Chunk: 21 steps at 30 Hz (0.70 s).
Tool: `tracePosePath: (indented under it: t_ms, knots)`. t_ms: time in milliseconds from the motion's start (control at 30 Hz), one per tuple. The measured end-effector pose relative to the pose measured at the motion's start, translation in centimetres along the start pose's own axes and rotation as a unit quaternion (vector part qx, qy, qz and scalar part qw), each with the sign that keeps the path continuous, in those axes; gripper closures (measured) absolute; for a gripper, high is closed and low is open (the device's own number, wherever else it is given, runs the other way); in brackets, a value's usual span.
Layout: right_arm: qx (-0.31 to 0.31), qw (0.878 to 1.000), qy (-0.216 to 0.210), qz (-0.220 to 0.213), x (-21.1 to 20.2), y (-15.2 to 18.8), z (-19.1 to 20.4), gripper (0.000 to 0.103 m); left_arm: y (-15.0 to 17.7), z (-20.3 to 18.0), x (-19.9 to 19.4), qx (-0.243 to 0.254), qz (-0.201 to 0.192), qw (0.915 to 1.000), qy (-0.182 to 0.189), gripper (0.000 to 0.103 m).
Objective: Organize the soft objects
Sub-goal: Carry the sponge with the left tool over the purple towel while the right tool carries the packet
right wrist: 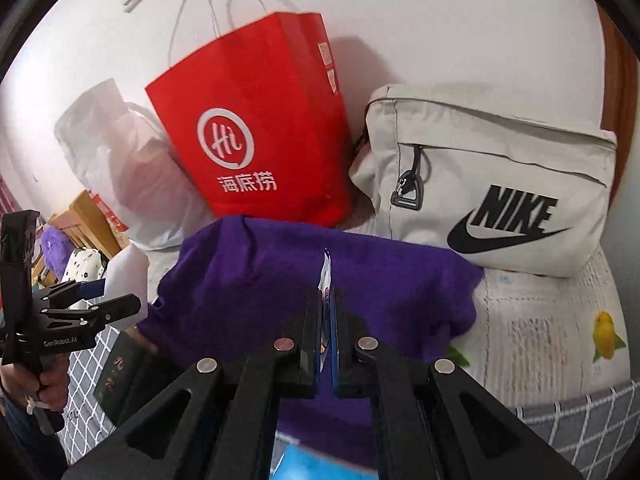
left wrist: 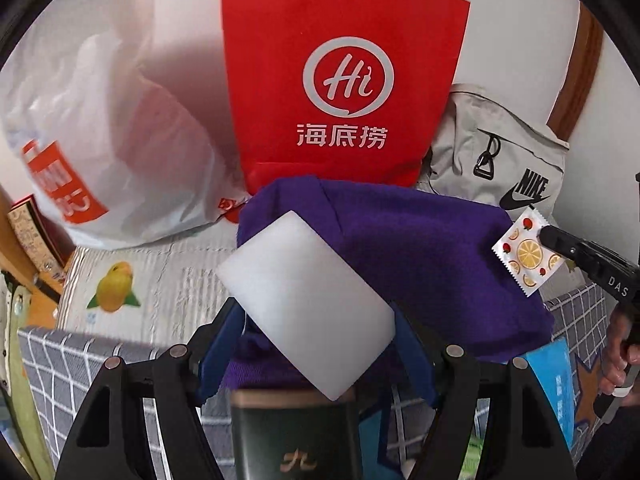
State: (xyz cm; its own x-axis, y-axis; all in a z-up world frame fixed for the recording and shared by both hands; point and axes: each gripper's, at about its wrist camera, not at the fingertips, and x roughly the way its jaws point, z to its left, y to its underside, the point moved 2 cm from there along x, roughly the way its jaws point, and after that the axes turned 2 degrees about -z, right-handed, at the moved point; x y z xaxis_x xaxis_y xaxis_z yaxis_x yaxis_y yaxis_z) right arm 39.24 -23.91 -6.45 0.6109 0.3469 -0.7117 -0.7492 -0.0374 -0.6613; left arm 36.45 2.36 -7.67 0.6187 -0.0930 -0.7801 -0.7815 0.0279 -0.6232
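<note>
My left gripper is shut on a white foam sponge block and holds it tilted above a purple knitted cloth. My right gripper is shut on a small fruit-patterned sachet, seen edge-on in the right wrist view, over the same purple cloth. In the left wrist view the right gripper comes in from the right. In the right wrist view the left gripper with the sponge is at the left.
A red paper bag, a white plastic bag and a beige Nike pouch stand against the wall. A dark green box and a blue packet lie near me on the checked cloth.
</note>
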Motion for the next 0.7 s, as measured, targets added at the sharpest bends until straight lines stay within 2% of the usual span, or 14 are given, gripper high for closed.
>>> tracePosePath:
  t_ms: [233, 700]
  knots:
    - [0.009, 1.000, -0.001, 0.029, 3.1, 0.1, -1.3, 0.099, -1.8, -1.0, 3.0, 0.016, 0.016, 0.9997, 0.002, 0.031]
    - [0.017, 0.997, 0.018, 0.076, 6.0, 1.0, -4.1, 0.098, -4.5, -3.5, 9.2, 0.035, 0.056, 0.9978, 0.011, 0.030]
